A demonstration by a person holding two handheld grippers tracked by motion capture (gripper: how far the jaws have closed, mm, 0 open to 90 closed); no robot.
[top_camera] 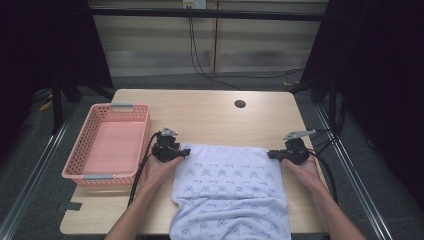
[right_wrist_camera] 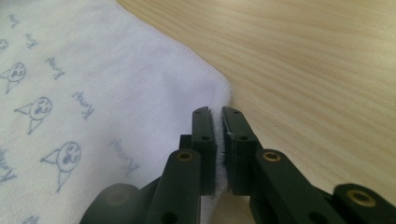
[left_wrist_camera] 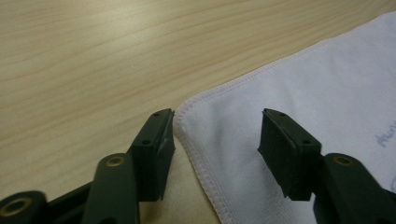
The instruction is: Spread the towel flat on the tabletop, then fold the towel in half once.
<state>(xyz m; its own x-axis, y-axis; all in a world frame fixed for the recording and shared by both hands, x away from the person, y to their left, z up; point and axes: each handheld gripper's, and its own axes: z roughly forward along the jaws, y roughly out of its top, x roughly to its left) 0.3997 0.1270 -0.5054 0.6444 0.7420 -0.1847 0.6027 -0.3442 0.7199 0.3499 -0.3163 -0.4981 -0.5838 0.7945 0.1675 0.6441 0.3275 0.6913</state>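
Towel: white cloth [top_camera: 231, 192] printed with small grey figures, spread flat on the table's near half, its near end hanging over the front edge.
Forearms: both come in from the near edge, one along each side of the towel, hands wrapped round the gripper bodies.
Left gripper [top_camera: 172, 150]: at the towel's far left corner, low to the table; jaws apart, the stitched corner [left_wrist_camera: 187, 112] lying between them, neither pad pressing it.
Right gripper [top_camera: 280, 154]: at the far right corner; jaws closed on the towel's edge [right_wrist_camera: 219, 140], a thin strip of cloth pinched between the pads.
Basket: pink plastic basket [top_camera: 80, 150] left of the towel, just beside the left hand [top_camera: 159, 170].
Table: pale wood [top_camera: 210, 120], bare beyond the towel, with a dark round hole [top_camera: 240, 104] near the far edge.
Cables: black leads [top_camera: 200, 65] run across the floor behind the table.
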